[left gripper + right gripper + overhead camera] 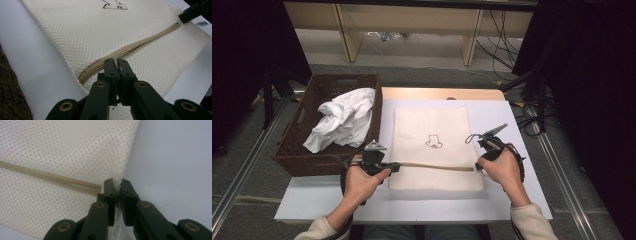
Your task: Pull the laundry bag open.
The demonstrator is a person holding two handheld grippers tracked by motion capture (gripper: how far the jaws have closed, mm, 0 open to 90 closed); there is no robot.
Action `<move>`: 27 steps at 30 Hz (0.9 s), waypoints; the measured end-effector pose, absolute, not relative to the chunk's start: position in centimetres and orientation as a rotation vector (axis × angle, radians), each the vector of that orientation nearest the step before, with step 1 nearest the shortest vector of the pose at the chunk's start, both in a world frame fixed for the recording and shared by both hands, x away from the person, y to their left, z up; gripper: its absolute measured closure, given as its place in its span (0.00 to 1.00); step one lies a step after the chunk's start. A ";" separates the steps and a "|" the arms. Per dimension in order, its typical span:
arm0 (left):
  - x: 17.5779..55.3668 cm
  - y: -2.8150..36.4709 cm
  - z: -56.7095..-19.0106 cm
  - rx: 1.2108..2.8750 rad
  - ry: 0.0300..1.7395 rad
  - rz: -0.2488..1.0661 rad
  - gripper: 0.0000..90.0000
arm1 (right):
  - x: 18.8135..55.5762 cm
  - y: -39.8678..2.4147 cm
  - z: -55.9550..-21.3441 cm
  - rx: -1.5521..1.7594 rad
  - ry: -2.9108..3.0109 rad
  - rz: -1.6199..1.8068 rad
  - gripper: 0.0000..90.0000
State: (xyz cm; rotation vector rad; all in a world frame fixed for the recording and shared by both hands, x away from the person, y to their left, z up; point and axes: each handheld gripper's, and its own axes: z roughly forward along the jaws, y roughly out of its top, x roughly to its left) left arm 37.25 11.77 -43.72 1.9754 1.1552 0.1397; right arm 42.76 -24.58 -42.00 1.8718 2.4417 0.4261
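A brown wicker basket (299, 150) at the desk's left holds crumpled white cloth (343, 122). Beside it the mesh bag (432, 125) lies flat — left gripper (393, 167) jaws clenched on its zipper (130, 51), right gripper (478, 166) pinching its edge.

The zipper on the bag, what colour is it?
The zipper is tan, a bit darker than the cream mesh bag. The left gripper view shows it best.
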 end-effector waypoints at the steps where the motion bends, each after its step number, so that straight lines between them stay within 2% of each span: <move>1: 37.3 12.0 -43.7 1.986 1.144 0.127 0.97 | 42.8 -24.6 -42.0 1.873 2.440 0.427 0.95; 24: 37.2 14.1 -44.9 1.974 1.217 0.140 0.97 | 43.0 -24.9 -42.6 1.787 2.481 0.445 0.95; 26: 37.2 14.2 -44.9 1.983 1.217 0.142 0.97 | 42.8 -24.6 -42.4 1.883 2.452 0.413 0.95; 27: 37.2 14.3 -45.0 1.984 1.220 0.147 0.97 | 43.0 -24.9 -42.7 1.794 2.475 0.443 0.95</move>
